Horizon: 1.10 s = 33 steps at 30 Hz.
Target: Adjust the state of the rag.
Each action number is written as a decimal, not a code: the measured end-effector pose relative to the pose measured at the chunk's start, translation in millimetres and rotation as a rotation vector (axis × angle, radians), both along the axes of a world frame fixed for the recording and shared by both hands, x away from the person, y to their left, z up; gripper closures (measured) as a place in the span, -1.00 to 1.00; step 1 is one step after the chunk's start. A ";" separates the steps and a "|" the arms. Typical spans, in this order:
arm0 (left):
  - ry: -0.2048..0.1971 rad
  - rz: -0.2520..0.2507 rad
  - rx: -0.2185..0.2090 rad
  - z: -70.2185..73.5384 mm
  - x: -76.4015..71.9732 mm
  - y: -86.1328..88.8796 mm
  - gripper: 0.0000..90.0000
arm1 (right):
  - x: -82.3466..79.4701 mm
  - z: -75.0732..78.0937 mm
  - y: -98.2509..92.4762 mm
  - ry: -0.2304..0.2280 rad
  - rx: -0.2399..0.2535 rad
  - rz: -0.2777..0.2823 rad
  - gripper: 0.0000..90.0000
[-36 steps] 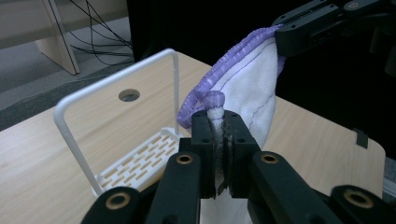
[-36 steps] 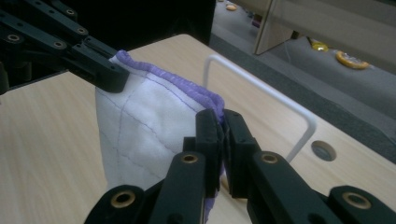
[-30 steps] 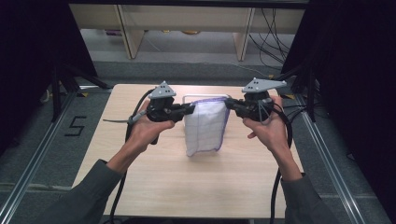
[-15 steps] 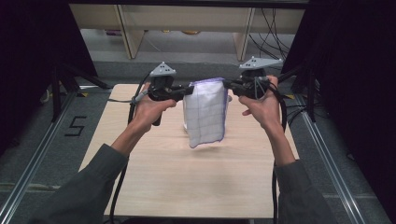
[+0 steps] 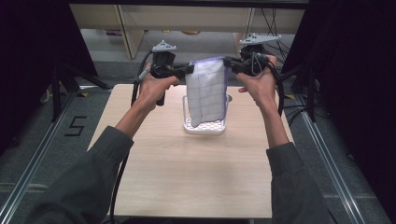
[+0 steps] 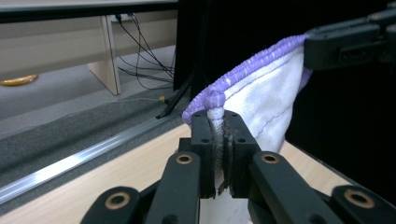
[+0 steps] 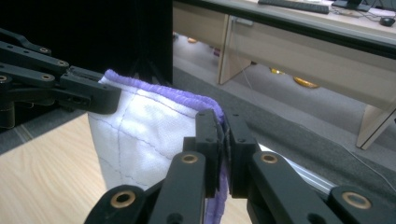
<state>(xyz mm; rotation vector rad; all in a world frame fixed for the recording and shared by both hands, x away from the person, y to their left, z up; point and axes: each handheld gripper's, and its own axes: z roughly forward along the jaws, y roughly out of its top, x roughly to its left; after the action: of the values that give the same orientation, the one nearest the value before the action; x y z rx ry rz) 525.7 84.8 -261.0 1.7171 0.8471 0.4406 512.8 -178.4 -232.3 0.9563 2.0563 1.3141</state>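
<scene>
I hold the white cloth (image 5: 207, 91) hanging above the white basket (image 5: 205, 127). My left tool (image 5: 189, 69) and right tool (image 5: 227, 60) are each clamped on a top corner.

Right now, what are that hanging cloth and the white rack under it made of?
The cloth looks like soft woven cotton: matte white, stitched grid lines, purple overlocked edge, limp drape. The rack seems glossy white plastic, with a perforated base, though coated metal is possible.
</scene>
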 end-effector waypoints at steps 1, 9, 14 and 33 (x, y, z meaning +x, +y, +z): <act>0.000 0.000 0.000 0.0 0.0 0.0 0.87 | 0.0 0.0 0.0 0.000 0.000 0.000 0.92; -0.003 0.059 -0.046 -4.7 29.5 -4.2 0.86 | 21.5 -0.4 1.3 -0.001 0.028 -0.037 0.92; 0.004 0.090 -0.069 -21.1 49.5 -8.4 0.85 | 40.5 -14.2 4.7 0.019 0.035 -0.088 0.92; 0.066 0.132 0.012 -77.9 81.0 -14.7 0.79 | 80.8 -59.7 25.7 0.079 -0.071 -0.190 0.91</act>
<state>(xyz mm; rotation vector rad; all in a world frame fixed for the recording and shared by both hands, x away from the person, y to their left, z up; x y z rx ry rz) 606.7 70.1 -338.9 1.7005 1.0114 0.4806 593.6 -152.6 -292.0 1.1571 2.0000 1.1135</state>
